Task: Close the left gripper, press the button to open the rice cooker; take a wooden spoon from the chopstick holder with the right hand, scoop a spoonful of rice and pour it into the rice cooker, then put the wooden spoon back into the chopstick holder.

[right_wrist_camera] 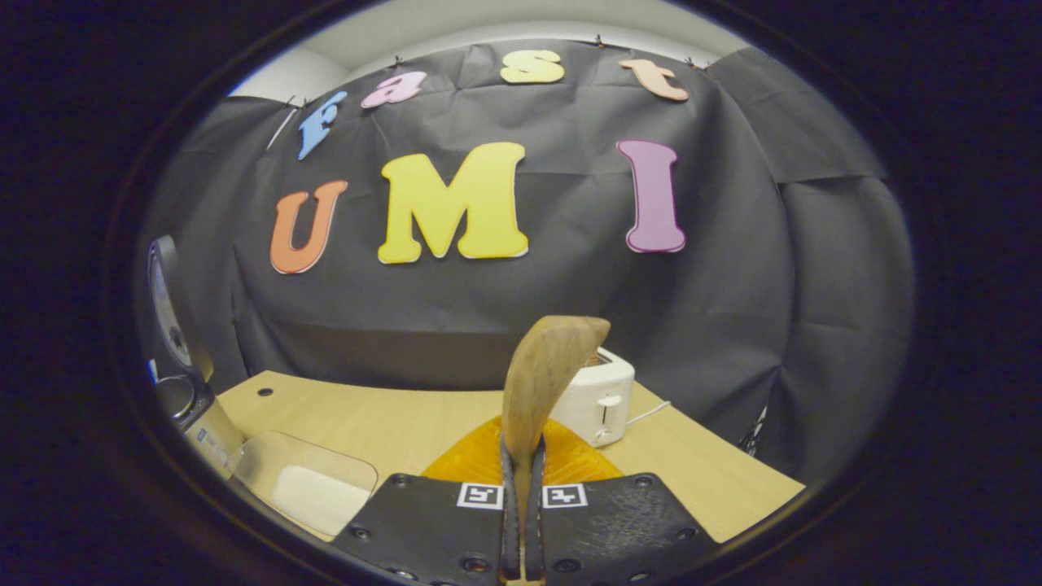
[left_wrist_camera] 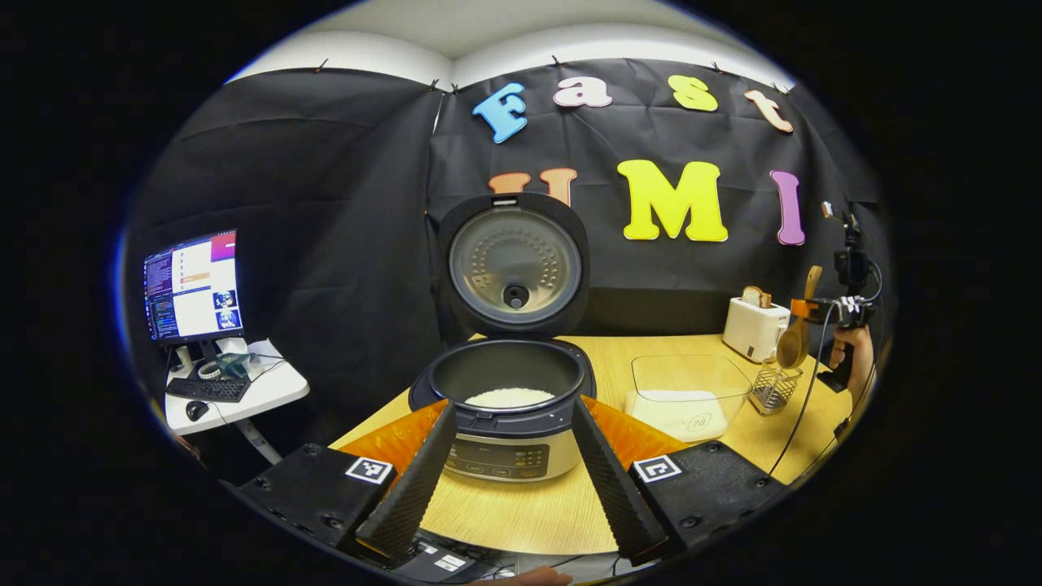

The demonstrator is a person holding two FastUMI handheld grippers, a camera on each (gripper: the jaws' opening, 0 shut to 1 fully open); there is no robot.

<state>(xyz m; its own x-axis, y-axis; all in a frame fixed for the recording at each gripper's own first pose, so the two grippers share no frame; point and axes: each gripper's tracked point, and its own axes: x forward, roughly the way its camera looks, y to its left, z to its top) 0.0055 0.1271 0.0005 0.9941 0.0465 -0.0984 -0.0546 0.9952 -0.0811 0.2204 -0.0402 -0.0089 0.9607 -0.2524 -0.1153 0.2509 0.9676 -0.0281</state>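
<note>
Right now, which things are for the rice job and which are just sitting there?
For the job: rice cooker, lid open; wooden spoon in the right gripper; rice container; chopstick holder.
Just sitting: toaster, monitor, keyboard.

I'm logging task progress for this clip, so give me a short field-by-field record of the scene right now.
rice cooker: lid open and upright, rice in the pot
wooden spoon: clamped in the right gripper, held above the chopstick holder
left gripper: open, in front of the cooker
clear container: on the table, rice inside
toaster: at the back, beside the holder
step left: spoon not yet back in the holder
</note>
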